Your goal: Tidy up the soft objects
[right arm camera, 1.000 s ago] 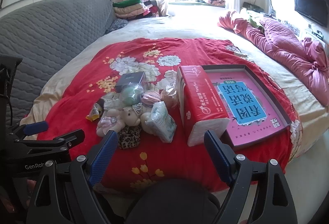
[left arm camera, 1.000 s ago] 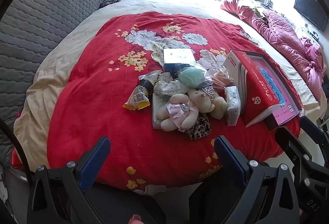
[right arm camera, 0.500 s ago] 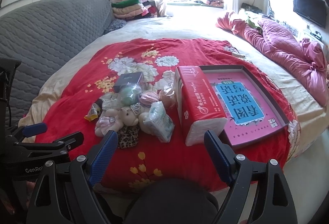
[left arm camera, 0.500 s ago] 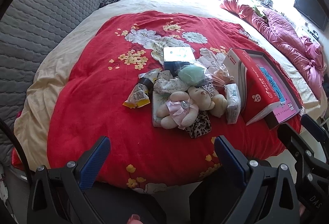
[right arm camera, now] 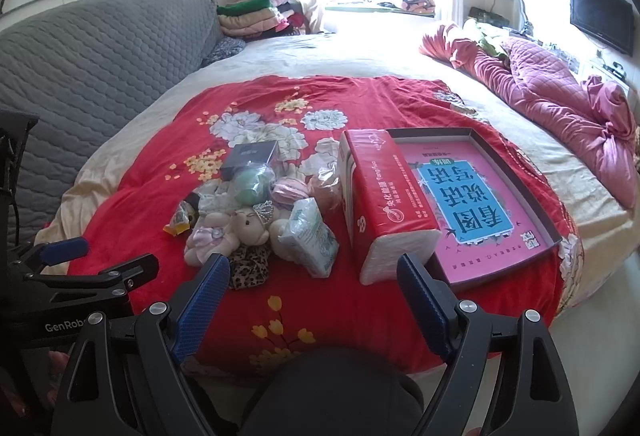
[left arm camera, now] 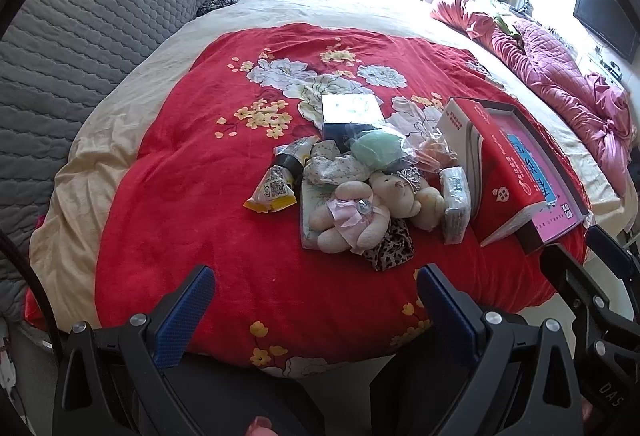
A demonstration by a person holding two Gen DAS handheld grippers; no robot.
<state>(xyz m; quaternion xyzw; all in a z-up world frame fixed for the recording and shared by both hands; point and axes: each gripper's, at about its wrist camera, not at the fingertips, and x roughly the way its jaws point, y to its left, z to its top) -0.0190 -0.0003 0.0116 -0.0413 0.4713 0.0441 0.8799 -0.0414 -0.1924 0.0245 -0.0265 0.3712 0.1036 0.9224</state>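
Fingers (left arm camera: 188,316) of the left gripper (left arm camera: 316,310) are spread wide with nothing between them, and those of the right gripper (right arm camera: 314,300) stand just as wide and empty. Both hover at the near edge of the bed (left arm camera: 280,7), short of the pile of soft objects (left arm camera: 360,187) on the red blanket (left arm camera: 192,163).

Nothing looks sorted yet, so the step in hand seems to be choosing a first piece. The plush bears (left arm camera: 368,211) lie on top and nearest; pinching one at the body, not a limb or its frill, should lift it without dragging the leopard cloth (left arm camera: 390,246) beneath or the tissue pack (left arm camera: 455,207) touching it. The pink tray (right arm camera: 472,195), beside the red tissue brick (right arm camera: 384,195), is the likely place for them.

Both grippers point forward and slightly down, side by side, level with each other.
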